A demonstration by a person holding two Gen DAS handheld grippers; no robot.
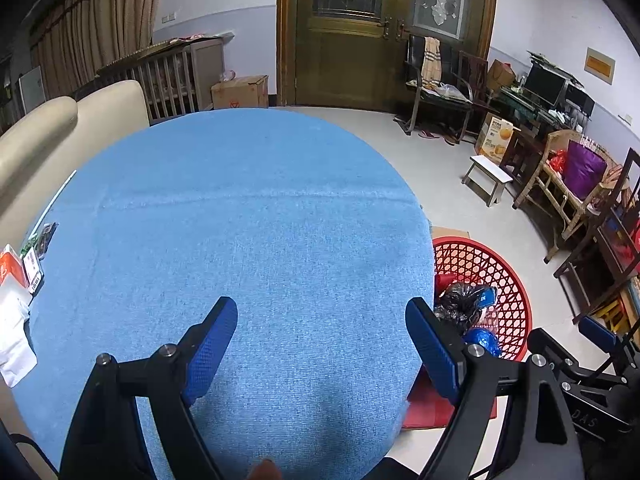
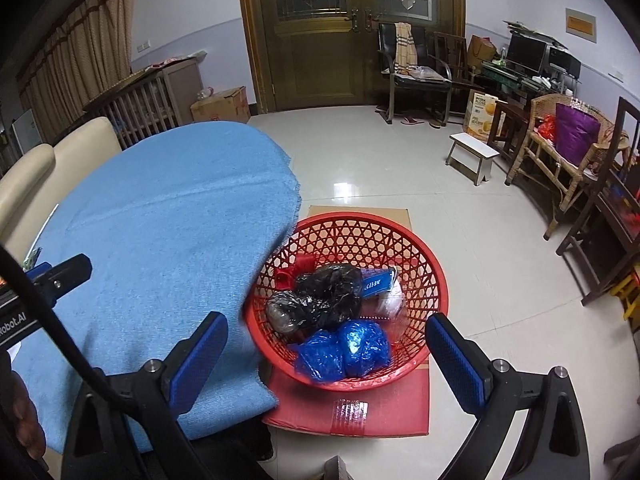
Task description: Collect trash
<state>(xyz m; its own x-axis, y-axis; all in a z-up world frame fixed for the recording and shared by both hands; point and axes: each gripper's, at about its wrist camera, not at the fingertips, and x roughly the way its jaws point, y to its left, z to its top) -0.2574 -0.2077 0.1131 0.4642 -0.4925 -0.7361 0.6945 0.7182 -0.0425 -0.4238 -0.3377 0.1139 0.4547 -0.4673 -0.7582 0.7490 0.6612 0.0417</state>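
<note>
- Landmark: the blue tablecloth (image 1: 256,240); every place below is given relative to it.
- At its far left edge, seen from the left wrist: a white paper packet (image 1: 14,332) and small printed packets (image 1: 34,268), which I cannot identify further. I judge these the only candidates for trash not yet collected.
- Over its near middle: my left gripper (image 1: 320,344), jaws spread wide, holding nothing, with bare cloth beneath.
- Off its right edge, on the floor: the red basket (image 2: 420,252) on flattened cardboard (image 2: 360,412), holding a black plastic bag (image 2: 328,294), two blue plastic wads (image 2: 346,348) and a blue-labelled packet (image 2: 376,284).
- Over the basket: my right gripper (image 2: 326,360), jaws wide, empty.
- Step, as I judge it: between a drop and the next pick. Next I would swing the left gripper to the left-edge items.
</note>
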